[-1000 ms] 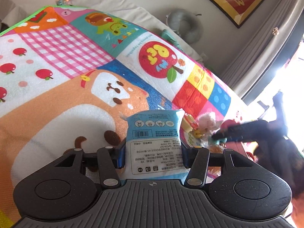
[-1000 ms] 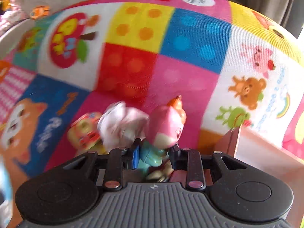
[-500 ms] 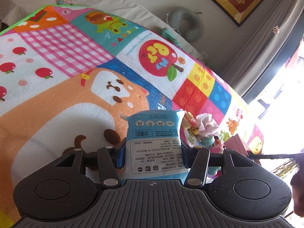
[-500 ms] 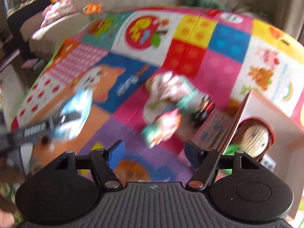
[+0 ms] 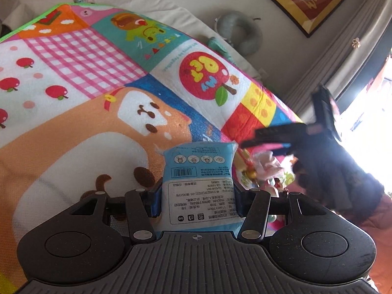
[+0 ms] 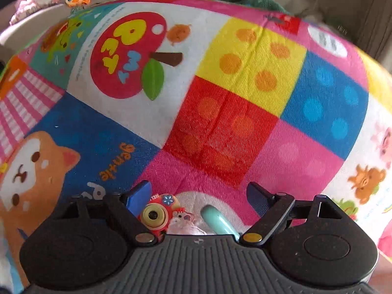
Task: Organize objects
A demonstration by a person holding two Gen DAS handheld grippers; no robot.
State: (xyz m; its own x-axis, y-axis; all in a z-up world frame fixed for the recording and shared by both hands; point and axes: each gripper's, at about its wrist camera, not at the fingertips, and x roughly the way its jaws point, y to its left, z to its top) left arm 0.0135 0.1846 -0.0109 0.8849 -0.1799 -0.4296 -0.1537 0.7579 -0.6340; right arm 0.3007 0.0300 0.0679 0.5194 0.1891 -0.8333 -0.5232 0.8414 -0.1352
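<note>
Left hand-held gripper [image 5: 197,196] clamps the blue packet [image 5: 198,186]; right hand-held gripper [image 6: 198,196] gapes over the red toy camera [image 6: 156,214].

The patchwork cartoon play mat [image 5: 80,78] lies bare from its green-trimmed far-left corner through the middle, giving open passage there. Toward its right edge a cluster of small plastic toys [image 5: 267,166] blocks the way. The black right gripper [image 5: 274,142] hangs just above them.

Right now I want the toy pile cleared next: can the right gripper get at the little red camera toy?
Probably yes. The right gripper is open and empty, hanging just above the red camera toy, which lies by its left finger; nothing covers it.
</note>
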